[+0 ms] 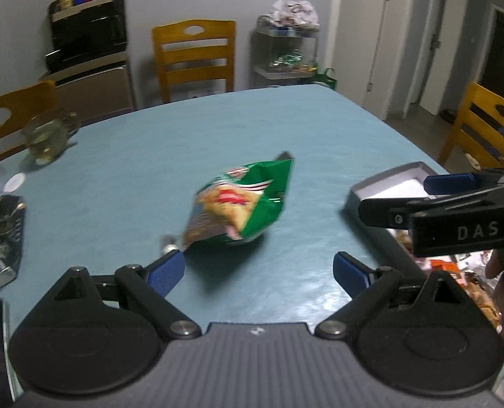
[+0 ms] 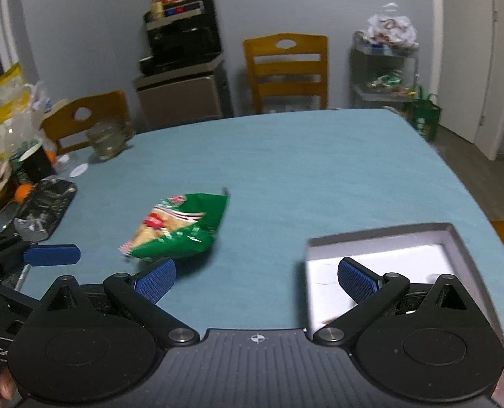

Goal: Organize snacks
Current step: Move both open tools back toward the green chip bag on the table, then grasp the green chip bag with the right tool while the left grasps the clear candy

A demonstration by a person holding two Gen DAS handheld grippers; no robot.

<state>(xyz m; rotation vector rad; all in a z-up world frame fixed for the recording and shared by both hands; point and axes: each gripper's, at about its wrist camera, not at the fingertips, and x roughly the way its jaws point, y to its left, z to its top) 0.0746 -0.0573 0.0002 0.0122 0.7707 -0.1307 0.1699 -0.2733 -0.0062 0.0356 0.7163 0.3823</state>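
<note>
1. Green snack bag (image 1: 241, 204) lies on its side on the blue tabletop (image 1: 218, 129), out in the middle, crumpled, with one sealed end nearest the left tool (image 1: 258, 268).
2. Left tool: its arms are spread wide and nothing sits between the blue pads (image 1: 167, 268); the bag is just ahead of them, not touched as far as I can tell.
3. Right tool (image 2: 257, 280): also spread wide and empty, hovering with one pad over the open grey box (image 2: 381, 234), which stands on the tabletop to the right of the bag, near but apart.
4. The step, as I read it: pick up the bag and drop it in that box, which looks almost empty in the right wrist view.
5. To do it well, take the bag by the near sealed end or across its narrow middle, not the puffy belly, which would slip or crush the crisps.
6. Either tool is close enough; the two are close together, so send one and keep the other clear.
7. Lift fully before crossing, so the bag clears the box wall.
</note>
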